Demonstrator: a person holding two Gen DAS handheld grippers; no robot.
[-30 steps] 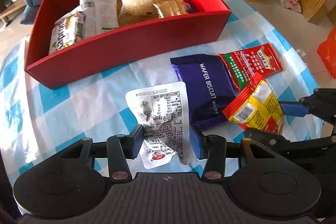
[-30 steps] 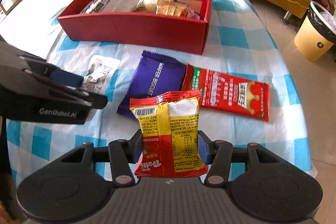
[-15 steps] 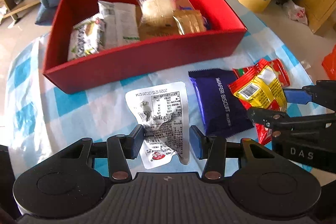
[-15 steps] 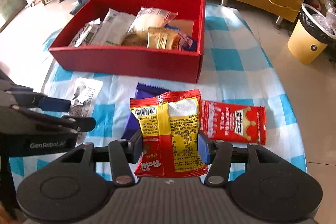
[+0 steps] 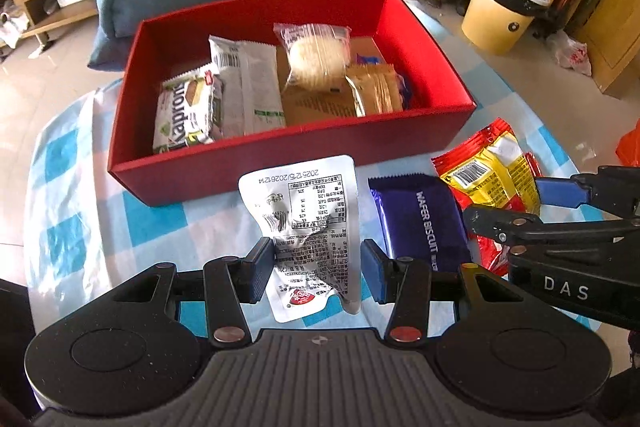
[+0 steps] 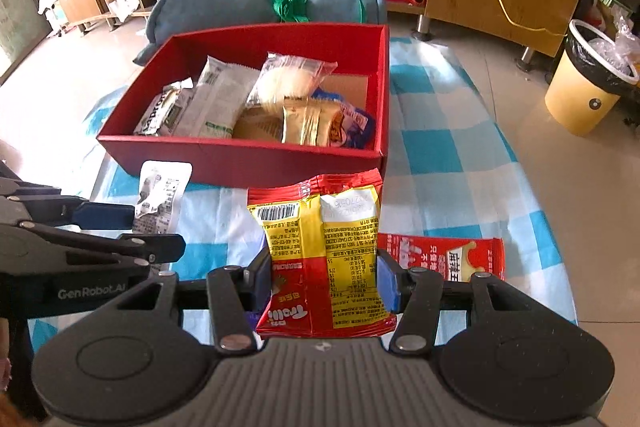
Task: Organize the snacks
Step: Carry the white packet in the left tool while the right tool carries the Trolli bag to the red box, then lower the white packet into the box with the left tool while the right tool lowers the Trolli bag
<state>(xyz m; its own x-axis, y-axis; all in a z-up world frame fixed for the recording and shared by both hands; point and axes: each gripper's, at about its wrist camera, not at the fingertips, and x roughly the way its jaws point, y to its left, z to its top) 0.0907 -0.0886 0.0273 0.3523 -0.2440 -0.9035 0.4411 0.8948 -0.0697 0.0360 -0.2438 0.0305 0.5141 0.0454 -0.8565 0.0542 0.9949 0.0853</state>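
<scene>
My left gripper [image 5: 318,267] is shut on a silver-white snack pouch [image 5: 308,223] and holds it above the table, short of the red box [image 5: 280,163]. My right gripper [image 6: 324,279] is shut on a red and yellow snack bag [image 6: 324,251], also lifted in front of the red box [image 6: 248,159]. The box holds several snack packs. A purple wafer biscuit pack [image 5: 420,223] and a flat red packet [image 6: 444,255] lie on the checked tablecloth. The yellow bag also shows in the left wrist view [image 5: 488,171], and the pouch in the right wrist view [image 6: 160,195].
A blue-grey rolled cushion [image 6: 260,3] with a green tie lies behind the box. A yellow waste bin [image 6: 588,95] stands on the floor to the right. Wooden shelves line the back. The table edge [image 6: 552,239] drops off at the right.
Both grippers have risen with their packs and moved toward the red box. The yellow bag has left the table beside the wafer pack.
</scene>
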